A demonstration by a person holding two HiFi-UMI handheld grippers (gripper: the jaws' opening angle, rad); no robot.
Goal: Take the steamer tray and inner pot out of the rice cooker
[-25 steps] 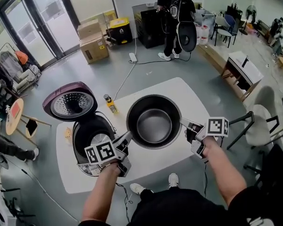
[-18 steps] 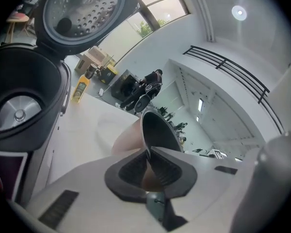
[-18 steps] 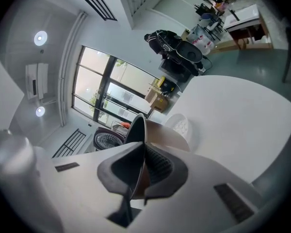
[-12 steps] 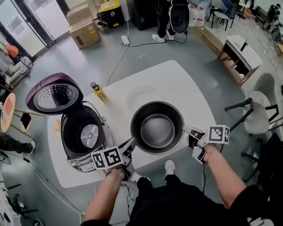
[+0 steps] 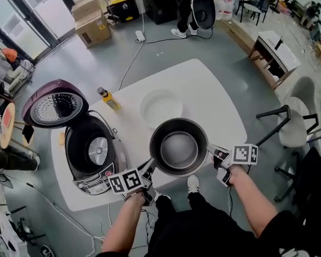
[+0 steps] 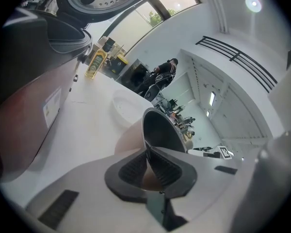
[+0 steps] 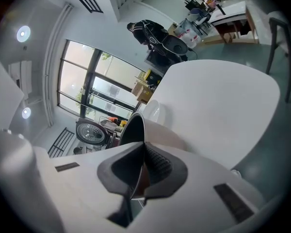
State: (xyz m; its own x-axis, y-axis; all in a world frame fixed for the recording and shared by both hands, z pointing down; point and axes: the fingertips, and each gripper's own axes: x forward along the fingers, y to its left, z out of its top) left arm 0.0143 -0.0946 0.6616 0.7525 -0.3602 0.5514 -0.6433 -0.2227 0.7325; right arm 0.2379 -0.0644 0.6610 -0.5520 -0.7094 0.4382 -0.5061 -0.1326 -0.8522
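My left gripper (image 5: 147, 169) and right gripper (image 5: 214, 151) each have their fingers pinched narrow on opposite edges of the dark inner pot (image 5: 177, 148), at its eight and three o'clock. The left gripper view shows ribbed pads (image 6: 166, 168) clamped on the thin metal rim; the right gripper view shows the same. The pot sits over the near part of the white rounded table (image 5: 219, 103); I cannot tell whether its base touches the top. At its nine o'clock stands the open rice cooker (image 5: 93, 153), purple lid (image 5: 54, 110) raised, its cavity without the pot. The white steamer tray (image 5: 161, 107) lies on the tabletop at the pot's twelve o'clock, apart from it, with a yellow bottle (image 5: 108, 98) at ten o'clock. The room has a grey floor, cardboard boxes (image 5: 91, 21) and a yellow-topped bin (image 5: 123, 4) by the glazed doors, a person in black (image 5: 195, 7) standing at twelve o'clock, and a chair (image 5: 294, 125) at three.
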